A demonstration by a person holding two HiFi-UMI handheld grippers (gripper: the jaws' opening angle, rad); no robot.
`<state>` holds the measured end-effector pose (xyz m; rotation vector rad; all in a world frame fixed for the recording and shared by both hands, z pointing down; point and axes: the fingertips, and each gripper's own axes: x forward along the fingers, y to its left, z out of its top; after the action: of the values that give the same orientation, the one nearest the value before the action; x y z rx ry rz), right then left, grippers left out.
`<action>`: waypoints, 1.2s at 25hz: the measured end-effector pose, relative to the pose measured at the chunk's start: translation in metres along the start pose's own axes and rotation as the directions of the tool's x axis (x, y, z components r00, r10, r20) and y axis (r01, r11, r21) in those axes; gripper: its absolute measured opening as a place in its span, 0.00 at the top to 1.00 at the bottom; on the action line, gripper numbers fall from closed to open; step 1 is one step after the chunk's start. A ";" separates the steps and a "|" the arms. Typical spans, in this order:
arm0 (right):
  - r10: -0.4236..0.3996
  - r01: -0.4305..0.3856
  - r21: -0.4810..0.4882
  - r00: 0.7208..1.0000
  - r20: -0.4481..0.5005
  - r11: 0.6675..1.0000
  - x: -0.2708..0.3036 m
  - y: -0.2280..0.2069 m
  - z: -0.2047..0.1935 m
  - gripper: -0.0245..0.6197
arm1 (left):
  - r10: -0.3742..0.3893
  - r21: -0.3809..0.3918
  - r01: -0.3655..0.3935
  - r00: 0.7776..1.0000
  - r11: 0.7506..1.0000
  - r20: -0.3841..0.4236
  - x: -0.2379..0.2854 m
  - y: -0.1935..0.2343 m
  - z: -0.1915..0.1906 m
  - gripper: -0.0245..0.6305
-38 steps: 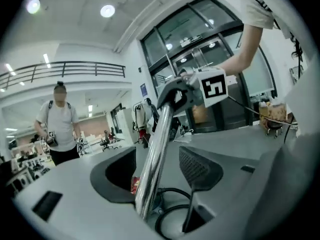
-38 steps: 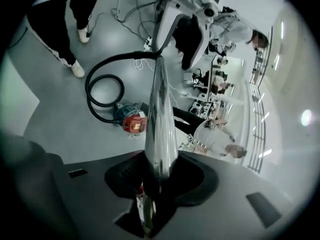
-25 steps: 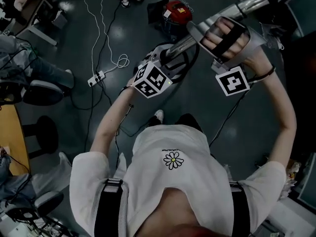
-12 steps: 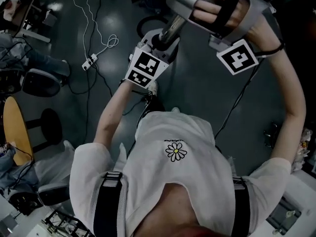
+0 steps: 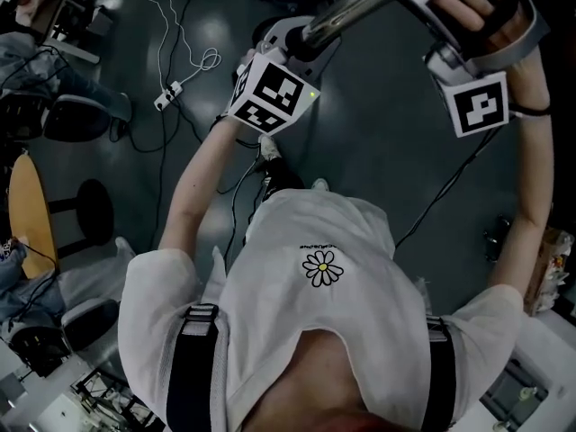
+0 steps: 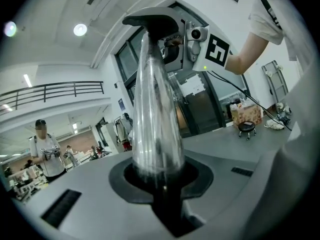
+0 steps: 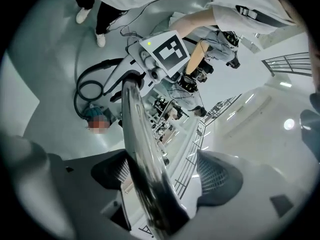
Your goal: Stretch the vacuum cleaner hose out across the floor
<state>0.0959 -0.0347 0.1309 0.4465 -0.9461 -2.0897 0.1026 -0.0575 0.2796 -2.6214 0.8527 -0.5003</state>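
Vacuum cleaner hose (image 7: 77, 91): black, lying in a loose loop on the grey floor (image 7: 45, 74), not stretched out. The loop sits just beside the cleaner body (image 7: 92, 114), which is too blurred to describe. One end of the hose leads up toward the far end of the metal tube (image 7: 142, 159).

Left gripper (image 6: 157, 176): jaws closed round the metal tube, which fills the space between them and runs straight away from the camera.

Right gripper (image 7: 167, 175): jaws standing apart. The tube passes between them, close against one pad (image 7: 120, 170), with open space between it and the other pad (image 7: 215, 176).

In the head view both grippers are held up in front of the person (image 5: 315, 268), one in each hand. The tube slants from the left gripper up and to the right, toward the right gripper at the top edge of the picture. Seen from the right gripper, the left one sits at the tube's far end, above the coiled hose.

Surroundings: a white cable (image 5: 193, 34) and a power strip (image 5: 166, 100) lie on the dark floor to the left of the left gripper. A second person's legs and white shoes (image 7: 87, 15) stand on the floor beyond the hose. The left gripper view shows a balcony railing (image 6: 55, 89), tall glass doors (image 6: 200, 109) and another person (image 6: 44, 151) standing in the background.
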 end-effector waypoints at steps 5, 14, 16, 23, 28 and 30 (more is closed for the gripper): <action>-0.004 0.004 -0.004 1.000 -0.024 1.000 -0.014 -0.007 -0.004 0.35 | -0.019 0.028 0.019 1.000 0.999 0.013 0.000 -0.005 0.008 0.83; -0.001 0.006 0.054 0.995 -0.103 0.999 -0.023 -0.008 -0.009 0.28 | 0.029 0.007 -0.029 0.999 1.000 -0.018 0.004 0.005 0.007 0.83; 0.019 -0.009 0.101 0.995 -0.101 0.995 -0.019 -0.009 -0.012 0.25 | 0.025 0.009 -0.025 0.999 1.000 -0.031 0.004 0.010 0.006 0.83; -0.114 0.158 0.663 0.987 -0.110 0.731 -0.060 -0.072 -0.070 0.19 | 0.118 -0.357 -0.136 0.990 0.924 -0.072 -0.017 0.054 -0.045 0.84; -0.347 0.024 1.000 0.938 -0.028 -0.014 -0.067 -0.037 -0.036 0.19 | 0.187 -0.495 -0.176 0.982 0.851 -0.028 -0.033 0.063 -0.042 0.84; -0.339 -0.061 0.888 0.934 -0.110 -0.455 -0.059 0.021 -0.021 0.19 | 0.209 -0.487 -0.190 0.978 0.852 -0.017 -0.040 0.063 -0.037 0.84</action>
<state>0.1560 -0.0070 0.1325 1.2557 -3.0508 -0.6043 0.0257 -0.0890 0.2765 -2.9177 1.3763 -0.1920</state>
